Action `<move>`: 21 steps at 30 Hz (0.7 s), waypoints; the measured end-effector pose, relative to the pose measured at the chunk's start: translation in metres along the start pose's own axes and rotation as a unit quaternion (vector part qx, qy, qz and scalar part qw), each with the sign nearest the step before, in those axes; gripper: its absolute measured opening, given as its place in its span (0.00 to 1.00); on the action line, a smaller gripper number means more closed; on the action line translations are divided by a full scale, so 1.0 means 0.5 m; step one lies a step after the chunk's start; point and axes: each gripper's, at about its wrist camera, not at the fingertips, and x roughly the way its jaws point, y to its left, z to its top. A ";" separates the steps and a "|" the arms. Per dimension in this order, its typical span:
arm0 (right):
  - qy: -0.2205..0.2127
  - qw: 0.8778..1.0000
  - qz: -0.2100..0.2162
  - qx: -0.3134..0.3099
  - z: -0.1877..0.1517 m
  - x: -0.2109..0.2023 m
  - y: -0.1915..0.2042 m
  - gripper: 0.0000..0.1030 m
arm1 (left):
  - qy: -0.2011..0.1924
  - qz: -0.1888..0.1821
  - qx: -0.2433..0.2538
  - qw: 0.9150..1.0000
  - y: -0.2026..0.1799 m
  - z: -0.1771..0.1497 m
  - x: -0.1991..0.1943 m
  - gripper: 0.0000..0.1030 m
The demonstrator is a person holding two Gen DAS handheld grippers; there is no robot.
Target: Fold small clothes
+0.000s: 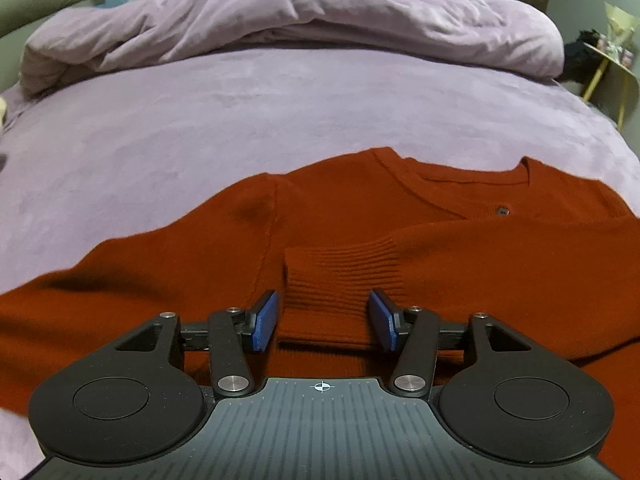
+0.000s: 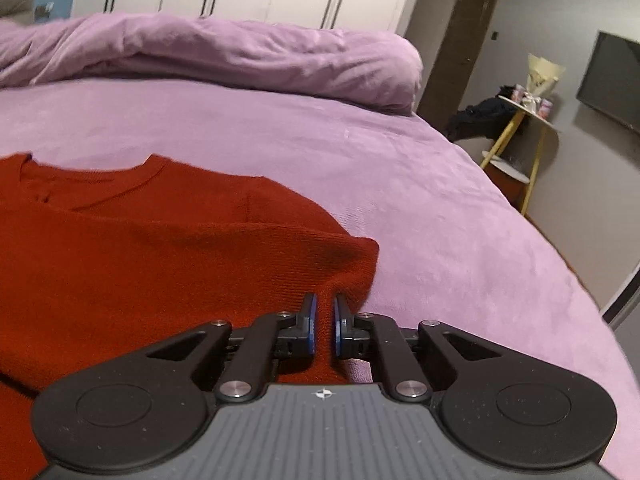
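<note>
A rust-red knit cardigan (image 1: 360,216) lies on the purple bed, neckline away from me. One sleeve is folded across the body, and its ribbed cuff (image 1: 340,280) lies between the fingers of my left gripper (image 1: 325,320), which is open with its blue pads on either side of the cuff. In the right wrist view the cardigan (image 2: 140,248) fills the left side. My right gripper (image 2: 324,328) is shut on the cardigan's right edge fold, with red cloth pinched between its pads.
The purple bed sheet (image 1: 240,120) spreads all around the cardigan. A rolled purple duvet (image 1: 300,24) lies across the far side. A small yellow-legged side table (image 2: 524,120) with items stands past the bed's right edge, near a wall TV (image 2: 612,80).
</note>
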 end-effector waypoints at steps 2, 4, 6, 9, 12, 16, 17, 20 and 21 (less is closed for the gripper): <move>-0.012 1.000 0.017 0.013 0.009 -0.027 -0.007 0.14 | -0.010 -0.009 -0.001 1.000 -0.003 -0.005 -0.020 0.55; -0.040 0.998 0.046 0.031 0.009 -0.065 -0.012 0.16 | -0.014 -0.012 0.006 1.000 -0.011 -0.011 -0.030 0.59; -0.057 0.992 0.104 0.034 0.005 -0.097 -0.001 0.18 | -0.005 -0.009 0.013 1.000 -0.022 -0.015 -0.021 0.62; -0.044 0.983 0.176 0.015 -0.010 -0.110 0.037 0.20 | 0.003 0.003 0.015 1.000 -0.026 -0.018 -0.003 0.64; -0.027 0.989 0.143 -0.030 -0.029 -0.095 0.068 0.20 | 0.009 -0.001 0.004 1.000 -0.018 -0.014 0.004 0.66; -0.011 0.995 0.100 -0.002 -0.036 -0.053 0.029 0.12 | 0.005 0.009 0.016 1.000 -0.026 -0.011 0.013 0.68; -0.011 0.995 0.097 -0.002 -0.033 -0.050 0.025 0.07 | 0.003 0.012 0.019 1.000 -0.029 -0.011 0.016 0.69; -0.018 0.996 0.074 -0.043 -0.046 -0.050 0.038 0.05 | 0.002 0.018 0.015 1.000 -0.030 -0.010 0.023 0.73; -0.021 0.996 0.067 -0.056 -0.049 -0.054 0.047 0.05 | 0.003 0.020 0.012 1.000 -0.028 -0.010 0.024 0.74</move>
